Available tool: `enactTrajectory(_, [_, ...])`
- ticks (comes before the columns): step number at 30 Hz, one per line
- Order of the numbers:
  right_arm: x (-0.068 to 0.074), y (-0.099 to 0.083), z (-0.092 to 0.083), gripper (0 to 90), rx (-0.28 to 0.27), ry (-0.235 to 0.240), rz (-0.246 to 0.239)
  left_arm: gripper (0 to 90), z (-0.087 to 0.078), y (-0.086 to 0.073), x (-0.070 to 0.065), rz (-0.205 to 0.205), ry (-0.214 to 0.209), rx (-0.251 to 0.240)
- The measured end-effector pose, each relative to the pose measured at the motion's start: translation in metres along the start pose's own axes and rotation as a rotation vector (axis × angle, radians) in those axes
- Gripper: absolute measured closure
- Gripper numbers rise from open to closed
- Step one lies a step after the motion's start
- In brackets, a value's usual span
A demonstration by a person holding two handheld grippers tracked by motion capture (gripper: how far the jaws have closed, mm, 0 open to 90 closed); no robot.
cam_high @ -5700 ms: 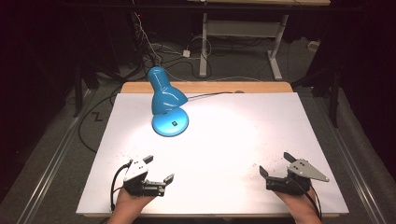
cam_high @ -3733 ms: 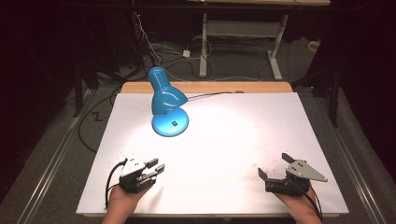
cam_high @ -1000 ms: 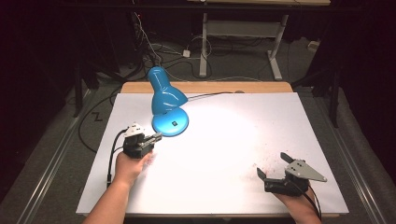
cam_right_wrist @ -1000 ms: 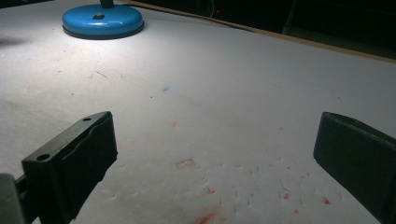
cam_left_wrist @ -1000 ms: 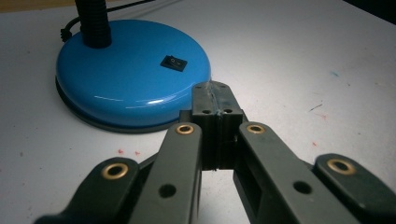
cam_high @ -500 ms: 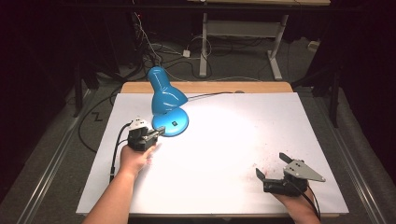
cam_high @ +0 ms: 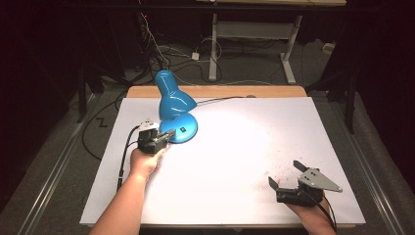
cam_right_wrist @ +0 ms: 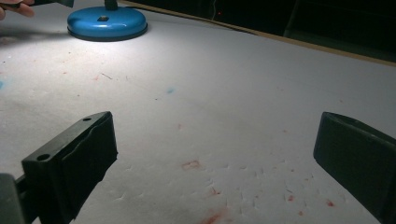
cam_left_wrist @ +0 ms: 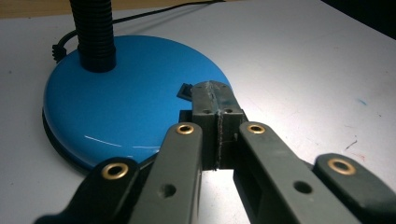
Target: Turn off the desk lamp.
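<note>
A blue desk lamp stands at the back left of the white table, its shade (cam_high: 171,95) tilted over its round base (cam_high: 183,128) and lit. My left gripper (cam_high: 168,136) is shut with nothing in it. In the left gripper view its closed tips (cam_left_wrist: 215,91) lie over the blue base (cam_left_wrist: 116,107), right beside the small black switch (cam_left_wrist: 185,90); whether they touch it is unclear. The black ribbed neck (cam_left_wrist: 95,32) rises behind. My right gripper (cam_high: 285,175) rests open near the front right; its jaws (cam_right_wrist: 215,154) stand wide apart over bare sheet.
The white sheet (cam_high: 254,142) carries faint red and blue marks. The lamp's black cord (cam_high: 220,99) runs back toward the wooden rear edge (cam_high: 230,91). Beyond the table lie dark floor, cables and desk legs. The lamp base (cam_right_wrist: 106,22) sits far off in the right gripper view.
My left gripper travelled from the front left edge up to the lamp base and closed its jaws. The right gripper stayed put.
</note>
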State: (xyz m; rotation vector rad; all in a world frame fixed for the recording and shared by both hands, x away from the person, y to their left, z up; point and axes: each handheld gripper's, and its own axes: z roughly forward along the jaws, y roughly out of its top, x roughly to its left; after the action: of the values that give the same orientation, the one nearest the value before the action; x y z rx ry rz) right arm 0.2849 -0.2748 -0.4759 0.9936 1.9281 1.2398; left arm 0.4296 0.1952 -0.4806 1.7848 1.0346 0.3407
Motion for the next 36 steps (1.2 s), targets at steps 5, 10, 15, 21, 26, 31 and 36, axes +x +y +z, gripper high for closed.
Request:
enactTrajectory(5, [0.001, 0.001, 0.001, 0.5, -0.001, -0.002, -0.001, 87.8, 0.009, 0.006, 0.001, -0.013, -0.013, -0.036])
enactTrajectory(10, [0.001, 0.000, 0.001, 0.5, 0.000, -0.001, 0.001, 87.8, 0.019, 0.008, 0.003, -0.029, -0.008, -0.020])
enactTrajectory(15, [0.003, 0.000, 0.002, 0.5, 0.005, 0.000, -0.001, 87.8, 0.023, 0.007, 0.005, -0.051, -0.025, -0.032])
enactTrajectory(21, [0.003, -0.001, 0.003, 0.5, 0.010, 0.004, -0.004, 87.9, 0.027, 0.004, 0.010, -0.034, -0.009, 0.010])
enactTrajectory(26, [0.004, -0.001, 0.003, 0.5, 0.010, 0.008, -0.002, 87.9, 0.028, 0.004, 0.010, -0.041, -0.007, 0.011])
enactTrajectory(31, [0.006, -0.001, 0.004, 0.5, 0.011, 0.014, -0.004, 87.9, 0.029, 0.004, 0.011, -0.053, -0.009, 0.014])
enactTrajectory(36, [0.007, -0.001, 0.005, 0.5, 0.013, 0.015, -0.004, 87.9, 0.030, 0.005, 0.012, -0.052, -0.029, 0.024])
